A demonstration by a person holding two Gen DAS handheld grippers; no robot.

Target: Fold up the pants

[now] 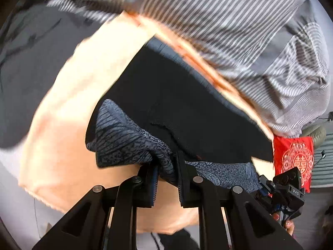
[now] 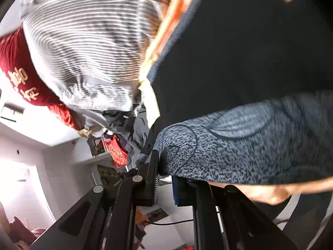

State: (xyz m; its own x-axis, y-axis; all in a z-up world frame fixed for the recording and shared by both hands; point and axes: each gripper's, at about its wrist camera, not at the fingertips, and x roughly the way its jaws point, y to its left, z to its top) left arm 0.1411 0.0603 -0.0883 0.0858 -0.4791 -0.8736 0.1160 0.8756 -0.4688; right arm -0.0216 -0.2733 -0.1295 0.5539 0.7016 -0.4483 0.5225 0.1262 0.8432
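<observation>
The pants [image 1: 187,112] are black outside with a blue speckled lining, and they lie on a peach sheet [image 1: 62,108] over the bed. They look soft, light and limp, so any lifted part should sag and drag the rest along; an edge or hem is the best place to take hold, with both layers pinched together so the lining does not slip out.

The left gripper [image 1: 166,166] is narrowed onto a bunched fold of the turned-up edge, the cloth wedged between its jaws. The right gripper [image 2: 164,179] is also narrow, pinching the same speckled edge further along.

A striped quilt [image 1: 229,31] is heaped just beyond the sheet and could crowd the fold. A red cushion [image 1: 293,160] sits at the side, clear of the work.
</observation>
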